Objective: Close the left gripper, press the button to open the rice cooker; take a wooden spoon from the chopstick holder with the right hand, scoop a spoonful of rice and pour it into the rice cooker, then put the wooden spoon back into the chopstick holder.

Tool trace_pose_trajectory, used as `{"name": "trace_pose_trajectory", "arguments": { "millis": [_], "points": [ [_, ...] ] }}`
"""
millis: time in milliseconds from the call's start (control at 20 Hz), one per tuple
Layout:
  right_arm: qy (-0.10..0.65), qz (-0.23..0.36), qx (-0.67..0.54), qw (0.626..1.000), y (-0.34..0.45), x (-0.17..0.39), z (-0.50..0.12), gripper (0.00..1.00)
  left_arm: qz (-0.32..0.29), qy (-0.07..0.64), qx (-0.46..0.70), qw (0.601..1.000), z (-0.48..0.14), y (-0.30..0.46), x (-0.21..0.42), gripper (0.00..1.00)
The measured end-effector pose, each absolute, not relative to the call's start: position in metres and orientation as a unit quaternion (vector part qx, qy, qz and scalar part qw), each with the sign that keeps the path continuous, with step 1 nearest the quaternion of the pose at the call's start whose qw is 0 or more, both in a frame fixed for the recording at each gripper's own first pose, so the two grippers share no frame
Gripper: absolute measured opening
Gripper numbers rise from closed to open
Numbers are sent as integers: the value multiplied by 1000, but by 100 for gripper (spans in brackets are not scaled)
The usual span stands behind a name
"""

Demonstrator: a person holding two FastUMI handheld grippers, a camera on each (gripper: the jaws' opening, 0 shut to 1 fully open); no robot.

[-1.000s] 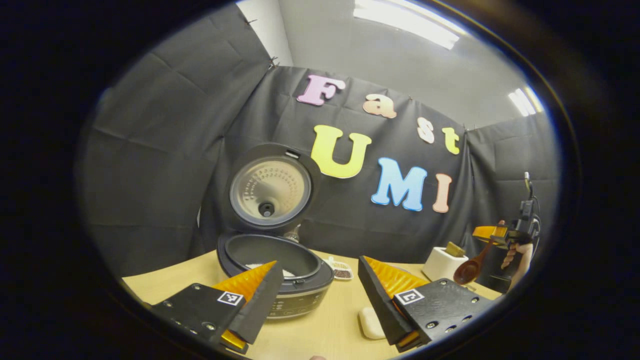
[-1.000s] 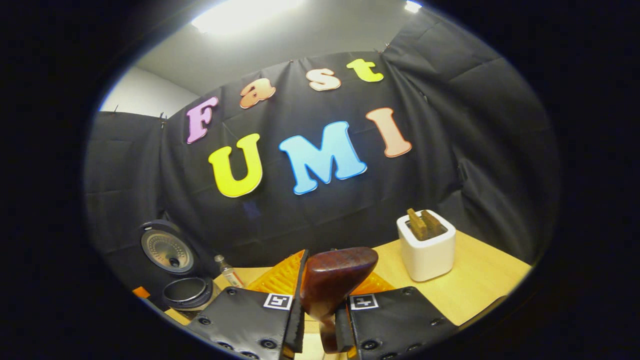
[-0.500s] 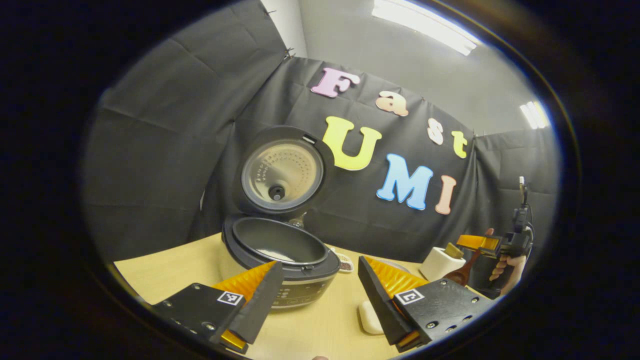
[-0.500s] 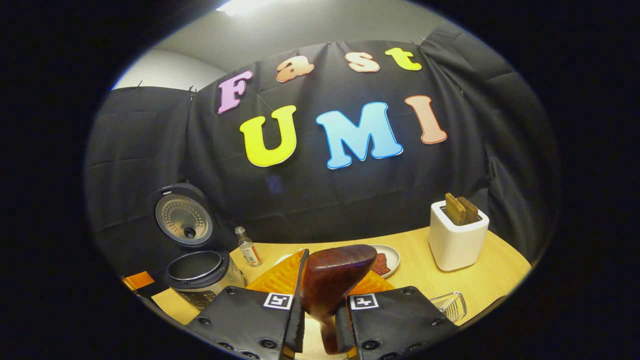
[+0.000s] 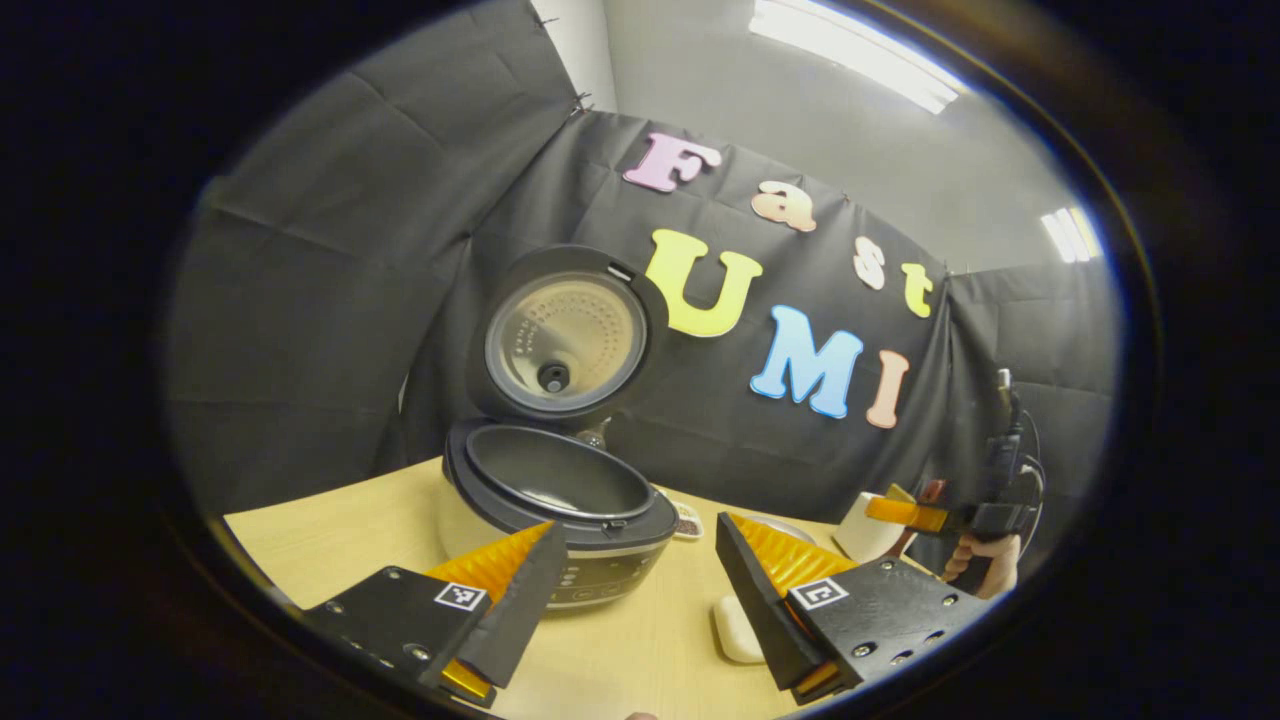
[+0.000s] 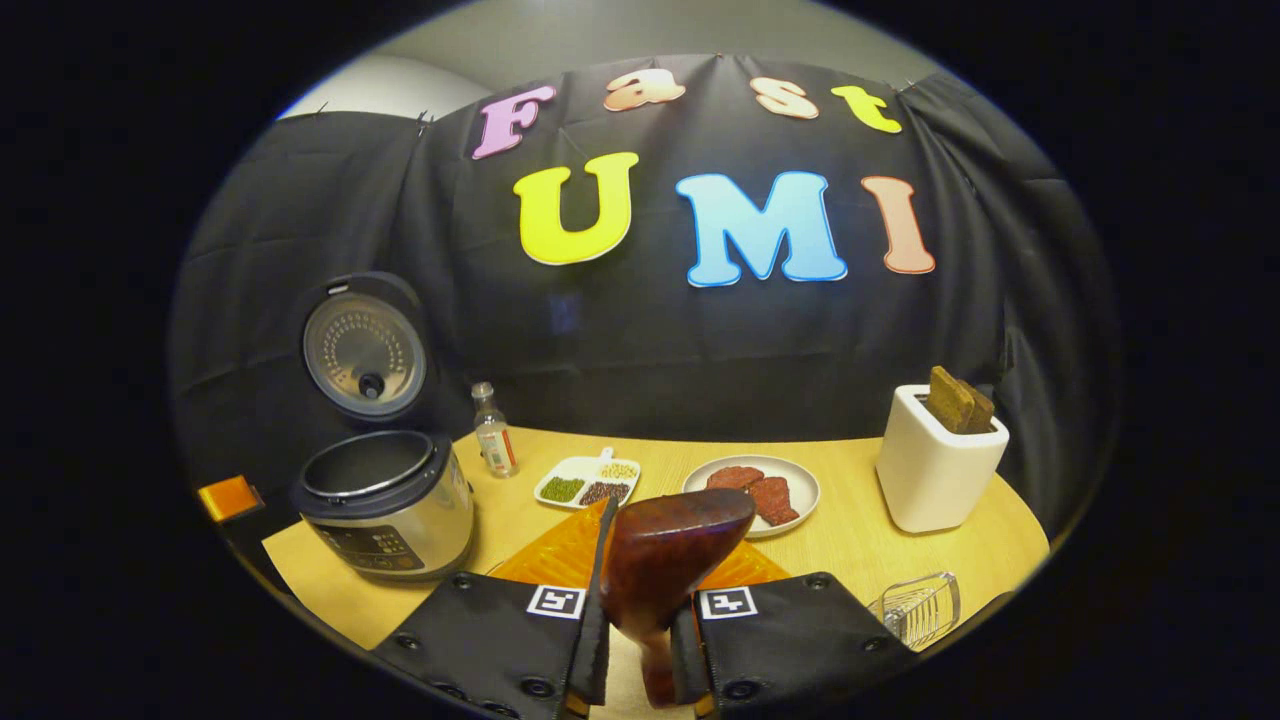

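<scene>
Right hand-held gripper (image 6: 640,640) is clamped on the spoon (image 6: 670,560), whose handle is pinched between both fingers while the dark brown bowl stands up in front of the camera; the spoon is held above the table (image 6: 850,540), short of the cooker. Left hand-held gripper (image 5: 632,590) is spread wide and holds nothing; between its fingers the table (image 5: 330,520) and a small pale block (image 5: 738,630) are seen.

The cooker (image 6: 385,505) stands at the left end of the table with its lid (image 6: 365,350) raised upright, the perforated inner plate facing forward. In the left gripper view the cooker (image 5: 560,500) is seen just beyond the left finger, its dark pot open; whether rice lies inside cannot be told. The holder (image 6: 940,470), a white square pot with two wooden handles standing in it, is set at the right end of the table, well apart from the cooker.

Between them, a small bottle (image 6: 494,432) stands near the cooker, a divided dish (image 6: 588,482) of grains lies beside it, and a round plate (image 6: 760,492) with reddish pieces lies to the right. A clear ribbed dish (image 6: 915,605) rests at the near right edge. The table is of pale wood; the booth is closed by black cloth, with a grey ceiling and strip lights (image 5: 860,60) above.
</scene>
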State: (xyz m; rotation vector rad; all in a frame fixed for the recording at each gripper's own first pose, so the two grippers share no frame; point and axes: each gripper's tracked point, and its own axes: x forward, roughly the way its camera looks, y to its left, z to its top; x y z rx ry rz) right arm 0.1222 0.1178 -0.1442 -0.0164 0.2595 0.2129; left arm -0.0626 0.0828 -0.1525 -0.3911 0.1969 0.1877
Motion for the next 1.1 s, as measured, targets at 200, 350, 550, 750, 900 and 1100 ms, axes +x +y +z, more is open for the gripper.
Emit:
{"name": "trace_pose_trajectory", "arguments": {
  "millis": [200, 350, 550, 750, 900, 1100],
  "points": [
    [159, 92, -56, 981, 120, 121, -172, 26, 95, 102, -199, 970, -157, 86, -62, 92],
    [175, 105, -55, 977, 131, 120, -183, 27, 97, 107, -204, 968, -163, 88, -59, 92],
    [220, 131, 7, 967, 154, 112, -200, 28, 95, 111, -218, 965, -172, 91, -60, 93],
    [234, 132, 24, 963, 166, 109, -204, 28, 99, 115, -234, 960, -184, 96, -60, 94],
    [245, 132, 48, 959, 176, 112, -209, 28, 106, 116, -245, 957, -191, 103, -64, 93],
    [256, 133, 90, 953, 184, 114, -209, 28, 108, 115, -239, 958, -190, 111, -71, 94]
  ]
}}
